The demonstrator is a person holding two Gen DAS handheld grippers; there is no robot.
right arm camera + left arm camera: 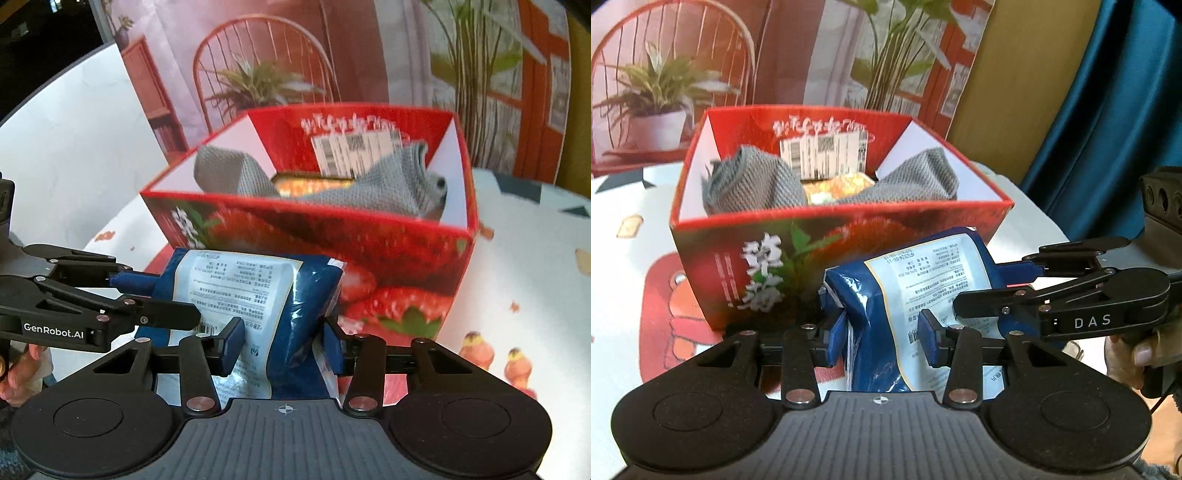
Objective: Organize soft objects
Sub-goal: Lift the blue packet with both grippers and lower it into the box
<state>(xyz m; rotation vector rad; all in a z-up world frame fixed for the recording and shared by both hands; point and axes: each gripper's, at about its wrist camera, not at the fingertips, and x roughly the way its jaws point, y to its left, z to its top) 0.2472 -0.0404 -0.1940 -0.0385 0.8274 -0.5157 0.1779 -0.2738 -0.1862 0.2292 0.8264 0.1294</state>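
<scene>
A blue snack bag (905, 288) with a white printed label hangs in front of a red strawberry-print box (831, 221). My left gripper (884, 341) is shut on the bag's near left end, its blue pads pinching the crumpled film. My right gripper (990, 284) comes in from the right and clamps the bag's other end. In the right wrist view the same bag (229, 288) sits between the right gripper's (282, 345) pads, with the left gripper (159, 297) holding its far left edge. Two grey knitted cloths (750, 184) (923, 177) lie inside the box.
The box (332, 210) is open-topped, with a yellow packet (842, 188) between the cloths. It stands on a white printed tablecloth (517, 258). A backdrop picturing a chair and plants (665, 92) hangs behind, a blue curtain (1108, 110) at right. A hand (1126, 354) holds the right gripper.
</scene>
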